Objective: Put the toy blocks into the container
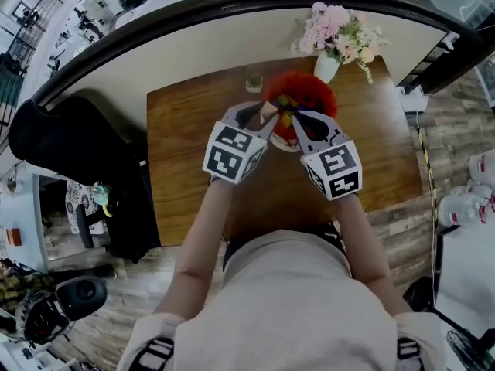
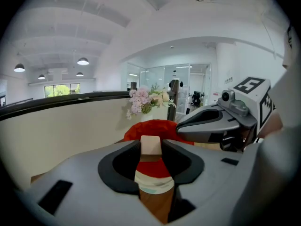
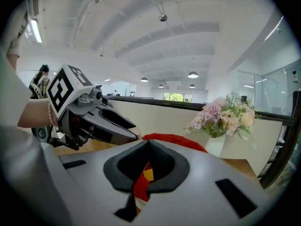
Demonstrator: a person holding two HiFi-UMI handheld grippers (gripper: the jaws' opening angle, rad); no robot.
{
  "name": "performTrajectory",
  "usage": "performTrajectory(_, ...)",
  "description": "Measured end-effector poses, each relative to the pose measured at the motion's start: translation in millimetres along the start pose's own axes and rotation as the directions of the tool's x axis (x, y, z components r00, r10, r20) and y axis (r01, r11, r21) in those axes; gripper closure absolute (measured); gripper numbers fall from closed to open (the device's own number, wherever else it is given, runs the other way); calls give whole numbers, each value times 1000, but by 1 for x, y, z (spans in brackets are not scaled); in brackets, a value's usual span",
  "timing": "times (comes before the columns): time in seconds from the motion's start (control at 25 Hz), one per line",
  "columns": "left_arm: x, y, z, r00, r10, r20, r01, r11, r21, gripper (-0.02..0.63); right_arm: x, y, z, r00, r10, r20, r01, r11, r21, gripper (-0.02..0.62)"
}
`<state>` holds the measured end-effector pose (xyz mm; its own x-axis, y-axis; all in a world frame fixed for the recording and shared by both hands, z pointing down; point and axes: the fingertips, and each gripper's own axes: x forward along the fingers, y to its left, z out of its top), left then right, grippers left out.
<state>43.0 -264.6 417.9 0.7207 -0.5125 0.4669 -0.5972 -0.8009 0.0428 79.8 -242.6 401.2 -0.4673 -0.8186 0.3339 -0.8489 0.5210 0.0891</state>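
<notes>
A red container [image 1: 309,91] stands at the far middle of the wooden table [image 1: 193,168], with coloured toy blocks [image 1: 285,102] in it. At its near left rim my left gripper [image 1: 270,114] is shut on a pale wooden block [image 2: 151,145]; the container [image 2: 155,126] lies just beyond the jaws. My right gripper [image 1: 293,117] hovers over the container's near edge. Its tips meet with nothing between them. Through the slot behind those tips show the red container [image 3: 175,139] and a yellow block [image 3: 148,174]. The two grippers are almost tip to tip.
A white vase of pink flowers [image 1: 331,52] stands right behind the container at the table's far right. A small glass [image 1: 254,83] sits to the container's left. A curved wall [image 1: 116,68] borders the table's far side. A black bag [image 1: 69,145] lies on the floor left.
</notes>
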Motion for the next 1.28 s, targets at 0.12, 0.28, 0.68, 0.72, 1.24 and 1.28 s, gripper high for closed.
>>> performTrajectory(0.12,10,-6,10,999,-29,13,29,999,13,451,-5,-13,2,999,-33,9,33,999,11,583)
performTrajectory(0.28,24,-14,18,998,-64,12,64,998,24,451,-11,-30,-2,997,-73,7,73,997,35,583)
performTrajectory(0.68,50,-24,34,992,-128,3,128,990,54,451,-18,-55,-18,991,-133,-15,134,987,86,583)
performTrajectory(0.72,53,-26,36,991,-134,2,134,989,56,451,-19,-58,-18,990,-139,-14,139,986,92,583)
performTrajectory(1.24,67,-33,38,986,-163,-29,165,982,96,451,-20,-67,-30,987,-161,-29,163,976,143,583)
performTrajectory(1.28,67,-33,37,986,-163,-32,166,981,99,451,-20,-66,-30,987,-160,-29,163,976,146,583)
